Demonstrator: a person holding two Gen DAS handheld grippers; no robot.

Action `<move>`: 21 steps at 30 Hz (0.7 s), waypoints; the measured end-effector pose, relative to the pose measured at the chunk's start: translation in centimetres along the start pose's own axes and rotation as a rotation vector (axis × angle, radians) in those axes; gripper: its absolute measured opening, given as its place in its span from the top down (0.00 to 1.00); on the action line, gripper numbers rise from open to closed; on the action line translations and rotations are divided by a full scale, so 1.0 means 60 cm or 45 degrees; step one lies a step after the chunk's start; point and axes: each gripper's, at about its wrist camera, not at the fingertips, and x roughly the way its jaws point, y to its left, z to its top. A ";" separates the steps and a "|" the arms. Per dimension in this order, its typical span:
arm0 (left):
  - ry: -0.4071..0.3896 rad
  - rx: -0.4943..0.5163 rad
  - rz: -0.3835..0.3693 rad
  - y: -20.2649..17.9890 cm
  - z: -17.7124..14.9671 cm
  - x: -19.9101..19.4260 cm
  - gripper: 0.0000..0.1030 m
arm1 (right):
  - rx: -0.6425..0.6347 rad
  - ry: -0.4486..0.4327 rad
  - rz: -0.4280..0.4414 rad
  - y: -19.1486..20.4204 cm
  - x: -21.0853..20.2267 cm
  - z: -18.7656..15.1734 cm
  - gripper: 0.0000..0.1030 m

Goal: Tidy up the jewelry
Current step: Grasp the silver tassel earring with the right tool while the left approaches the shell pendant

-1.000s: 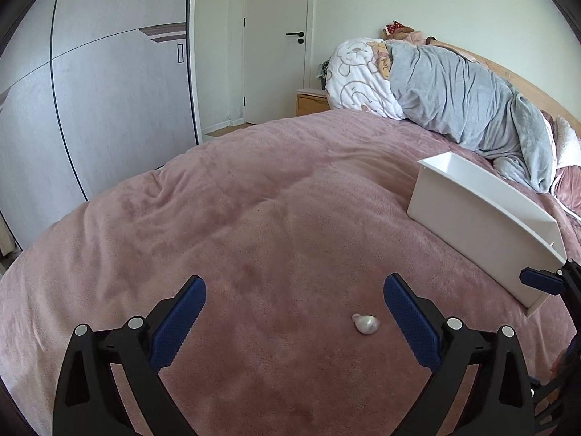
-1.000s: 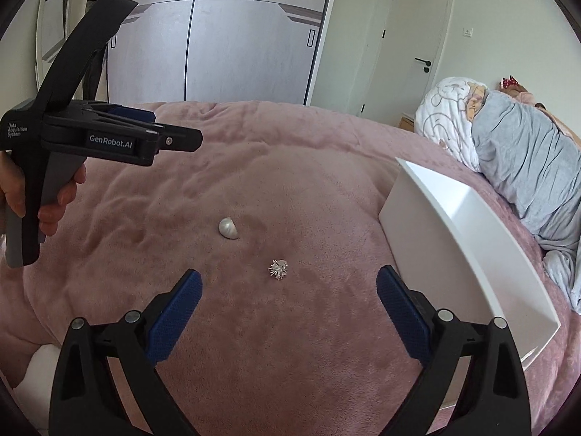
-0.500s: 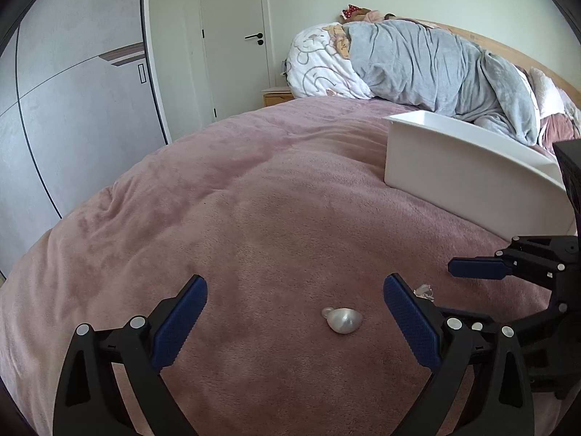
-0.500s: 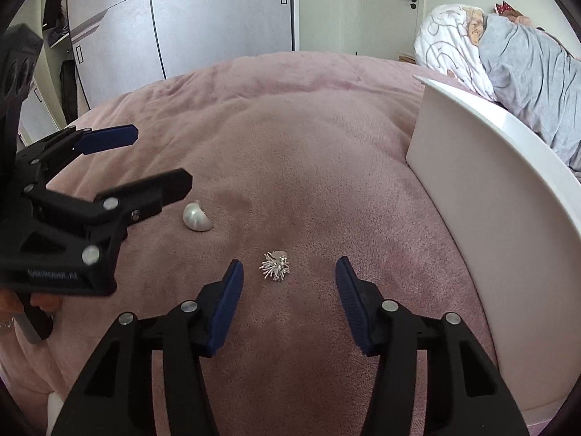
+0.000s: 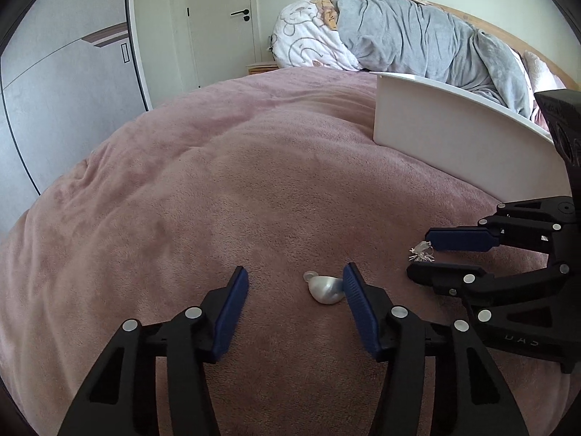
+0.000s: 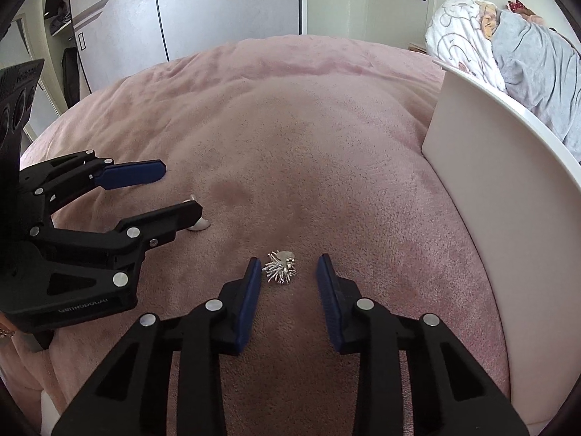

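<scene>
On the bed (image 5: pixel 218 181), both grippers' jaws have just been closing, still ungripped: left gripper (image 5: pixel 296 285) off-centre on pearl earring (image 5: pixel 325 289), right gripper (image 6: pixel 289 272) around spiky earring (image 6: pixel 280 271); either could be nudged into plush.

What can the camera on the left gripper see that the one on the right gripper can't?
Only the left view shows the pearly shell piece whole, lying against one blue pad of the left gripper. Only the right view shows the spiky silver piece clearly, untouched between the right gripper's closing jaws. Both show the pink blanket and the white box.
</scene>
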 end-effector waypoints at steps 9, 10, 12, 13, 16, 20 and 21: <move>0.020 0.081 -0.037 -0.024 -0.005 0.003 0.78 | -0.026 0.018 0.017 0.005 0.011 0.000 0.82; 0.025 0.052 -0.054 -0.019 -0.006 0.002 0.78 | -0.025 0.015 0.019 0.004 0.010 0.000 0.82; 0.035 0.000 -0.087 -0.011 -0.010 -0.004 0.79 | -0.022 0.010 0.021 0.004 0.008 0.000 0.82; 0.041 -0.025 -0.102 -0.006 -0.012 -0.007 0.79 | -0.022 0.009 0.020 0.004 0.006 0.000 0.82; 0.061 -0.081 -0.134 0.003 -0.021 -0.017 0.95 | -0.020 0.006 0.033 0.006 -0.001 0.000 0.82; 0.042 -0.152 -0.157 0.018 -0.032 -0.032 0.94 | -0.023 -0.004 0.054 0.004 -0.020 -0.001 0.82; 0.040 -0.165 -0.160 0.021 -0.032 -0.035 0.94 | -0.030 -0.007 0.051 0.004 -0.025 -0.002 0.82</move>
